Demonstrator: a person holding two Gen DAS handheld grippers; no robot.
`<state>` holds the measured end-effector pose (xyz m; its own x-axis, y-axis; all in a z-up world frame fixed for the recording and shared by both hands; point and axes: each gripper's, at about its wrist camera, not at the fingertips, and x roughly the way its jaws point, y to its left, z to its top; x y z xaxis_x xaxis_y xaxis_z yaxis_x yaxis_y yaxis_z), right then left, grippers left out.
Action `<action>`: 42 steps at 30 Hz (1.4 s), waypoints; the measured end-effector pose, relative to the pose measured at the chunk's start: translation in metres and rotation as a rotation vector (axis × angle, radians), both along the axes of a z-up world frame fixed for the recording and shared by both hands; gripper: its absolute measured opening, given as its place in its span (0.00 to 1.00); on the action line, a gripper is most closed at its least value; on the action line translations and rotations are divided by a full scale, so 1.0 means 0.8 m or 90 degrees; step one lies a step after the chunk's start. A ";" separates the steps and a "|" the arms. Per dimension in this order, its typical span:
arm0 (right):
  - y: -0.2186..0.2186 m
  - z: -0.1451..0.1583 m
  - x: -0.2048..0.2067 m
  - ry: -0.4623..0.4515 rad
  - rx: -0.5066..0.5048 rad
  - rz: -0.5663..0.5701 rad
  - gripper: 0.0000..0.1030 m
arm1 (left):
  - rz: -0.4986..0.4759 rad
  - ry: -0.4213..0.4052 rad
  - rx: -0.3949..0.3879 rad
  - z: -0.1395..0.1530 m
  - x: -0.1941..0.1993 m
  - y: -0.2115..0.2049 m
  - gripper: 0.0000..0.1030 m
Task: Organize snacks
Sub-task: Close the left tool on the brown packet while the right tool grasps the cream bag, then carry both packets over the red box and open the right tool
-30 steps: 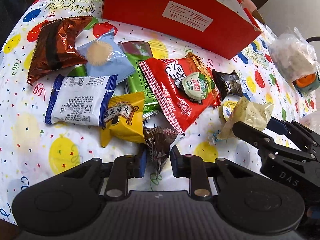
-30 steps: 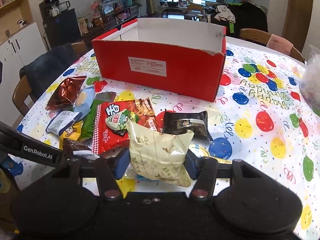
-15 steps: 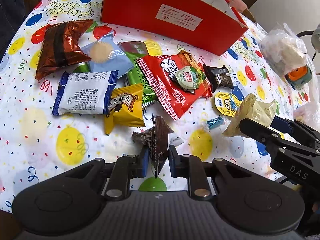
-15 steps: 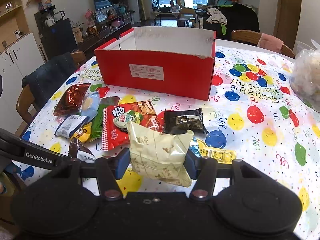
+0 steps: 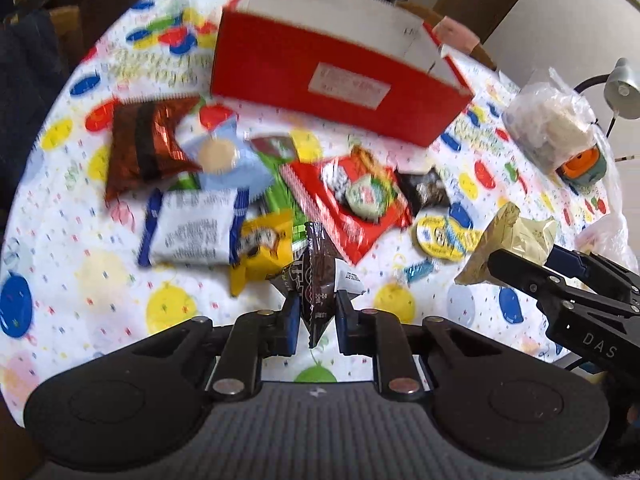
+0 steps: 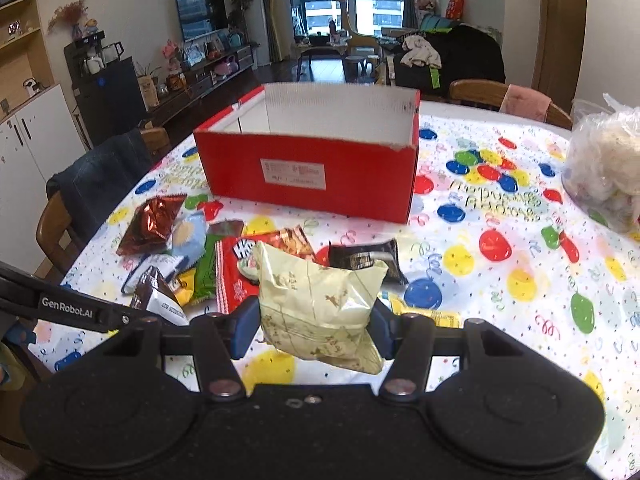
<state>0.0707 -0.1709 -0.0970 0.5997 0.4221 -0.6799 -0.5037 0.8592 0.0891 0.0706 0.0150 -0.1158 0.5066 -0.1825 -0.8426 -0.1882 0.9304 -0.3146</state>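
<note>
Both grippers have risen since the earlier frame, each lifting its packet clear of the tablecloth (image 6: 500, 200). Left gripper (image 5: 316, 322) fingers press nearly together, pinching a dark brown packet (image 5: 318, 280) that stands upright between the pads, its top poking above them. Right gripper (image 6: 314, 330) fingers sit half spread, clamping a puffy pale green packet (image 6: 320, 300) by its sides (it bulges above them). Below lies the snack pile (image 6: 224, 256). Beyond it stands the open red box (image 6: 312, 172), well apart from both packets.
</note>
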 end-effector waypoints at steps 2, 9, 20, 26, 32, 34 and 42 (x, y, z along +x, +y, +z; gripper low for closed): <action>0.000 0.008 0.001 -0.011 0.003 0.000 0.53 | 0.001 -0.015 0.011 0.011 0.001 0.002 0.17; 0.006 0.041 0.019 -0.052 0.016 0.011 0.53 | 0.008 -0.073 0.040 0.052 0.017 0.010 0.17; 0.023 0.080 0.094 -0.097 0.028 0.036 0.53 | 0.007 -0.118 0.078 0.093 0.086 0.010 0.17; 0.036 0.087 0.151 -0.106 0.027 0.048 0.53 | 0.015 -0.123 0.091 0.106 0.141 0.015 0.17; 0.057 0.083 0.207 -0.102 0.015 0.069 0.53 | 0.025 -0.122 0.115 0.115 0.203 0.022 0.17; 0.066 0.081 0.223 -0.100 0.008 0.075 0.53 | 0.031 -0.114 0.116 0.113 0.224 0.027 0.17; 0.103 0.050 0.284 -0.044 -0.023 0.100 0.53 | 0.044 -0.078 0.127 0.096 0.292 0.038 0.17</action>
<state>0.2978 -0.0885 -0.0570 0.5742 0.4899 -0.6560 -0.6356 0.7718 0.0200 0.3041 0.0453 -0.0389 0.6124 0.0195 -0.7903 -0.2254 0.9625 -0.1509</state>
